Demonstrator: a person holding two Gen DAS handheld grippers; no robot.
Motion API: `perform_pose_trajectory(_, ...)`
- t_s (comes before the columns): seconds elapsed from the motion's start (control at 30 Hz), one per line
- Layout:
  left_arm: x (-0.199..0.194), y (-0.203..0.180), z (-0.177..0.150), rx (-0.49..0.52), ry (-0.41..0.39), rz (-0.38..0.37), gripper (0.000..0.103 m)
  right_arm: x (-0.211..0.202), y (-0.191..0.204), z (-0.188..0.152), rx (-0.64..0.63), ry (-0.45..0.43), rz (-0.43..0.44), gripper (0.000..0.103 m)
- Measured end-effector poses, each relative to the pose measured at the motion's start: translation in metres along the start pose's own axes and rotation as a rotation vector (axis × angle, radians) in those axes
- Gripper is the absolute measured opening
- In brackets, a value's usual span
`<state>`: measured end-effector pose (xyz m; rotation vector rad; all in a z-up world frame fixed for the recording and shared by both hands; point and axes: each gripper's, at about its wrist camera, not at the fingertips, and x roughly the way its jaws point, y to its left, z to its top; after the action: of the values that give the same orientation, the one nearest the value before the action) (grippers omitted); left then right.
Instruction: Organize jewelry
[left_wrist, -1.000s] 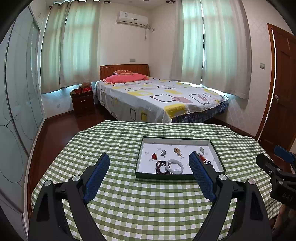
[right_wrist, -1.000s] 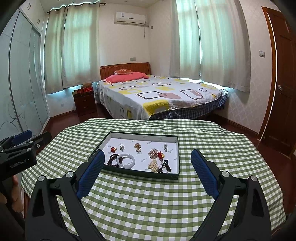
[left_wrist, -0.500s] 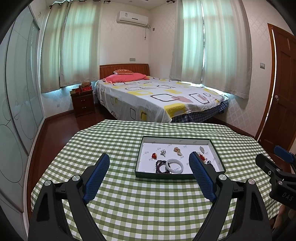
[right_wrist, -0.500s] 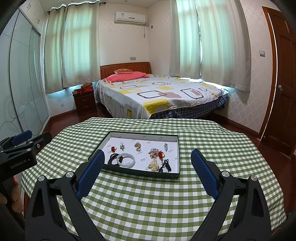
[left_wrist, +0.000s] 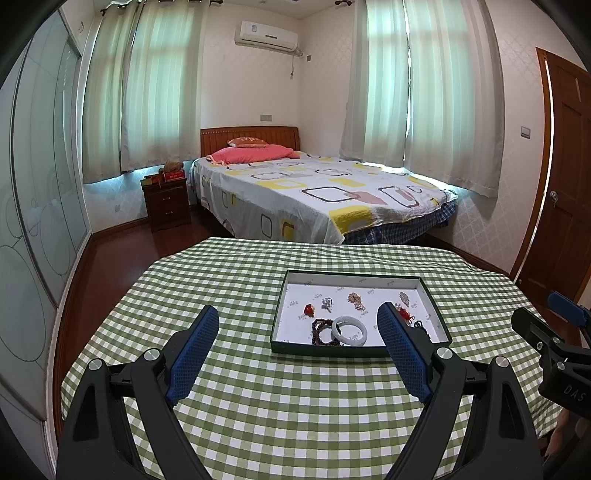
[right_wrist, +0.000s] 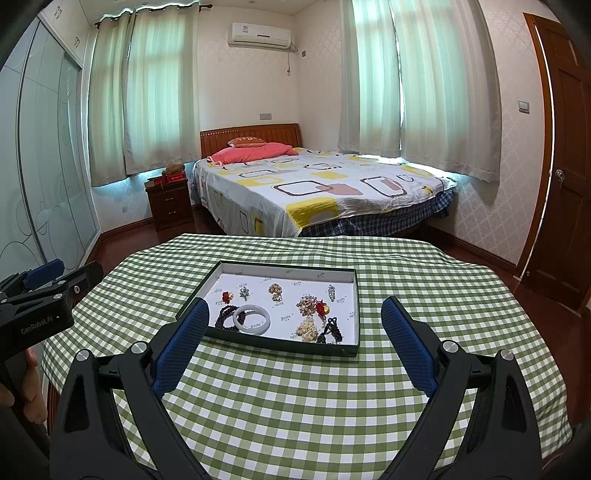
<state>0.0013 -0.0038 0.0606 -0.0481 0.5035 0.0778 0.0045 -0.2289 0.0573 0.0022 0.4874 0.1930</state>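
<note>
The left claw (left_wrist: 297, 350) hangs over the near part of the desk, and its two blue padded fingers (left_wrist: 192, 354) are spread wide apart with nothing between them. The right claw (right_wrist: 295, 343) is the same, wide open and holding nothing, above the green and white checked cloth (right_wrist: 295, 398) that covers the desk. A little farther on lies a flat dark green box with a white floor (right_wrist: 352, 306), sitting on the cloth. All the jewelry is inside this box. Near its front edge a smooth white round bangle (right_wrist: 253, 318) rests against a dark brown bead bracelet (right_wrist: 225, 317). To the right of them are a small heap of pale pearl beads (right_wrist: 307, 328) and a black cord tassel (right_wrist: 331, 330). Behind those sit a little red brooch (right_wrist: 227, 296), a silver brooch (right_wrist: 243, 291), a gold and white brooch (right_wrist: 274, 291), a cluster of pinkish beads with a red knot (right_wrist: 312, 305) and a small silver pin (right_wrist: 331, 291). Past the desk is a dark wooden floor, then a big bed with a white sheet with yellow and pink squares (right_wrist: 317, 184) and a pink pillow (right_wrist: 255, 151). A small dark wooden night stand (right_wrist: 170, 201) stands beside the bed. Farthest away are pale curtains (right_wrist: 155, 92) and a white air conditioner (right_wrist: 260, 35) high on the wall.
</note>
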Motion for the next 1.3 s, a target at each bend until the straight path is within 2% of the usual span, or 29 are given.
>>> perform_pose_trajectory(0.67, 0.012, 0.011, 0.002, -0.029, 0.004, 0.013, 0.085, 0.007, 0.003, -0.004, 0.0, 0.023, 0.002, 0.092)
perform_pose_trajectory(1.03, 0.035, 0.014, -0.005, -0.018, 0.055, -0.012, 0.085, 0.019, 0.001, -0.008, 0.003, 0.05, 0.005, 0.092)
perform_pose_trajectory(1.2, 0.041, 0.011, -0.007, 0.007, 0.054, 0.013, 0.085, 0.026, -0.002, -0.009, 0.008, 0.061, 0.002, 0.092)
perform_pose_trajectory(1.3, 0.051, 0.014, -0.009, -0.002, 0.089, -0.006, 0.085, 0.031, -0.005, -0.011, 0.014, 0.074, -0.002, 0.092)
